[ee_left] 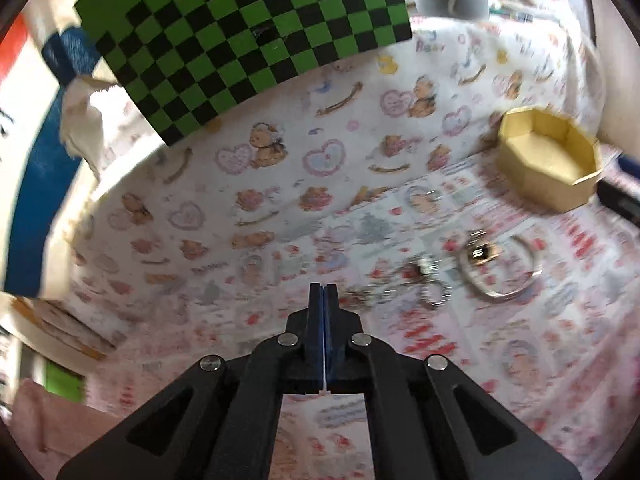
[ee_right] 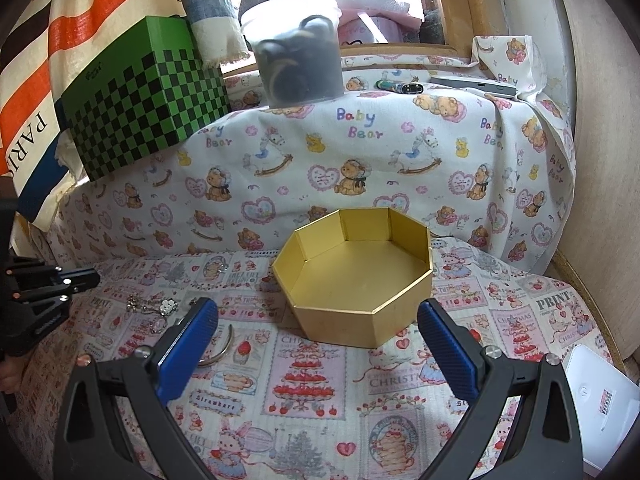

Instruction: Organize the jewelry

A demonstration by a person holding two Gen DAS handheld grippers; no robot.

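Left hand-held gripper (ee_left: pixel 324 289): I see it closed on nothing.
Right hand-held gripper (ee_right: pixel 318 322): open, empty.
Risk: the chain (ee_left: pixel 384 288) snags beside the gold box (ee_right: pixel 356 276).

**Patterned cloths, a gold box and scattered jewelry**

The surface is covered by a Christmas-print cloth (ee_right: pixel 312 380) with cakes, bunnies and strawberries. Behind it, toward 12 o'clock, a teddy-bear cloth (ee_right: pixel 360 152) rises over a higher ledge. On the print cloth, an open, empty gold box (ee_right: pixel 360 312) with angled sides sits at the centre of the right wrist view. At 9 o'clock from the box lie a thin metal bangle (ee_left: pixel 516 280), partly hidden in the right wrist view, and a small heap of chain and charms (ee_right: pixel 154 308). A white card (ee_right: pixel 604 404) lies at 4 o'clock.
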